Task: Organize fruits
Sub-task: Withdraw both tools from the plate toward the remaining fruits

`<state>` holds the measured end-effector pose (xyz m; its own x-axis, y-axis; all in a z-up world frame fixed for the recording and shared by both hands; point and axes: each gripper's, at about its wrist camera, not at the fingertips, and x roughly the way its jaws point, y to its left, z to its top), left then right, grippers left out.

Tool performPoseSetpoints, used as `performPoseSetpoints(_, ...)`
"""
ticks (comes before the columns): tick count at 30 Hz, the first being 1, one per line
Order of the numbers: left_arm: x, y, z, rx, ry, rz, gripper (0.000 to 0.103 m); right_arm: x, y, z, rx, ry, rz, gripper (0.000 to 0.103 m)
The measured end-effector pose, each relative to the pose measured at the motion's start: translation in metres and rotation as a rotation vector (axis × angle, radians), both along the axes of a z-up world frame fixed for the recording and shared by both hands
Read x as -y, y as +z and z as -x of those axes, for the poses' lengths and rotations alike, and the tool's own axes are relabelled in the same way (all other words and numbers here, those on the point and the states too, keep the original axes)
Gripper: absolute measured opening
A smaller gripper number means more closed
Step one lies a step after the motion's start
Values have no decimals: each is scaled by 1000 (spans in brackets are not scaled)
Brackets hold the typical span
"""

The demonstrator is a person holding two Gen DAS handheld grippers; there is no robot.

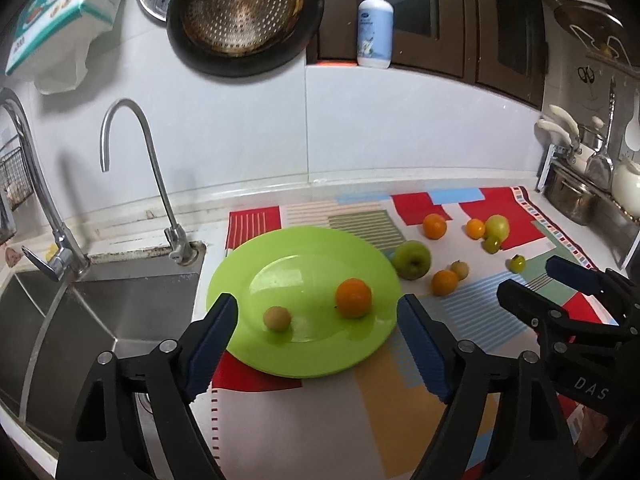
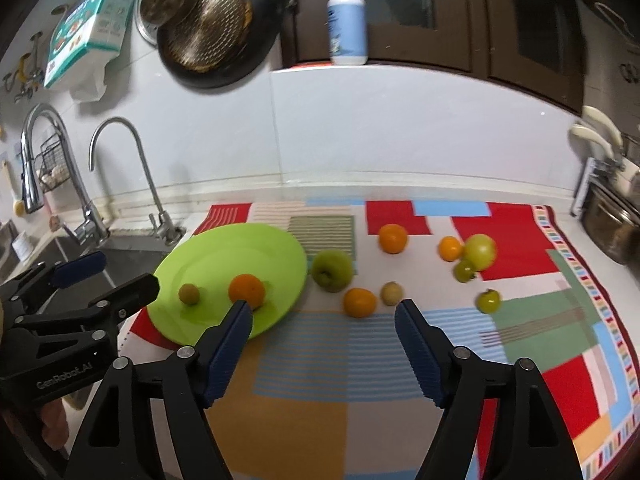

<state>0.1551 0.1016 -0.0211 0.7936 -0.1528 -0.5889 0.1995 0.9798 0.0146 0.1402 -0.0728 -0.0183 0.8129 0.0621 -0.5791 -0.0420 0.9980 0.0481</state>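
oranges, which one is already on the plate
The orange beside the small brown fruit on the green plate. The other three oranges lie on the cloth.

White tiled wall (image 1: 400, 128) behind a pale countertop (image 2: 360, 190). Steel sink (image 1: 100, 312) at left with two curved faucets (image 1: 136, 160). Dark wood cabinets (image 1: 460, 20) above; soap pump bottle (image 1: 375, 24) on the ledge. Perforated pan (image 1: 240, 12) hangs on wall. Patterned cloth (image 2: 400, 360) covers counter.

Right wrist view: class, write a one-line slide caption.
Open right gripper above patterned mat; green plate holds two fruits.
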Motion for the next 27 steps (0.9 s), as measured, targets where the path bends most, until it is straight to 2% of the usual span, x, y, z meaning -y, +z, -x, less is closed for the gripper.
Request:
performPoseSetpoints(7,23,8,14,27,16,-8,84,24,9,16,32,-28,0,76)
performPoseSetpoints(15,59,17,31,54,64,4,86,63,15,25,58,-4,7,76)
performPoseSetpoints(27,111,18,29,72,79,9,86,120,15,20,69,13,6,76)
